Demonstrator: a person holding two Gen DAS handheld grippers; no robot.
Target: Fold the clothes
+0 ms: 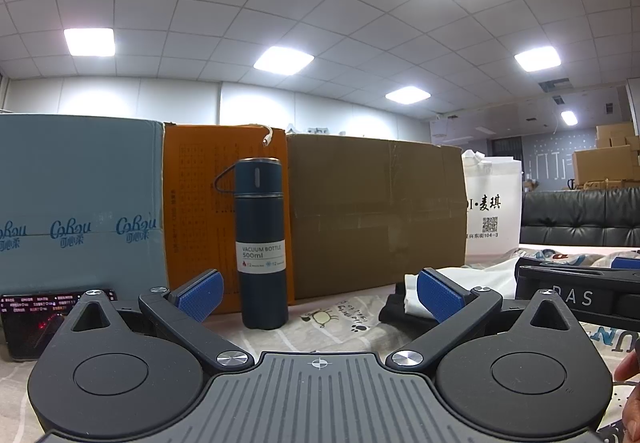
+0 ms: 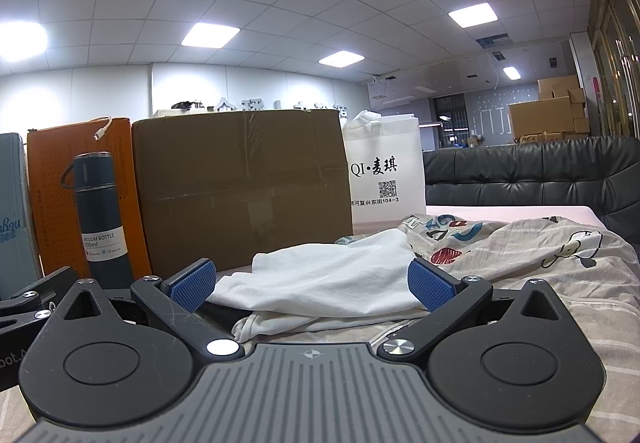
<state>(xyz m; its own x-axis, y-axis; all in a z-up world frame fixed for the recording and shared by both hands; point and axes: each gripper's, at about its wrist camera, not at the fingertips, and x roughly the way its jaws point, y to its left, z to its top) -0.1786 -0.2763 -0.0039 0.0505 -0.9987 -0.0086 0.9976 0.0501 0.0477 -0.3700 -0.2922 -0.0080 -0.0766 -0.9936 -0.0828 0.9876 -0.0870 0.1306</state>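
Observation:
A white garment [image 2: 324, 279] lies crumpled on the printed bedsheet [image 2: 520, 263], right in front of my right gripper [image 2: 316, 285]. That gripper is open, its blue pads on either side of the cloth without pinching it. A dark garment [image 1: 400, 313] lies under the white one [image 1: 480, 277] in the left wrist view. My left gripper [image 1: 320, 297] is open and empty, low over the sheet, to the left of the clothes. The right gripper's body [image 1: 580, 295] shows at the left view's right edge.
A dark blue vacuum bottle [image 1: 262, 243] stands just ahead of the left gripper. Behind it stand a pale blue box [image 1: 80, 203], an orange box [image 1: 200, 211], a brown carton [image 1: 376, 211] and a white bag [image 2: 384, 179]. A phone [image 1: 28, 323] sits at left. A black sofa [image 2: 532, 171] is at right.

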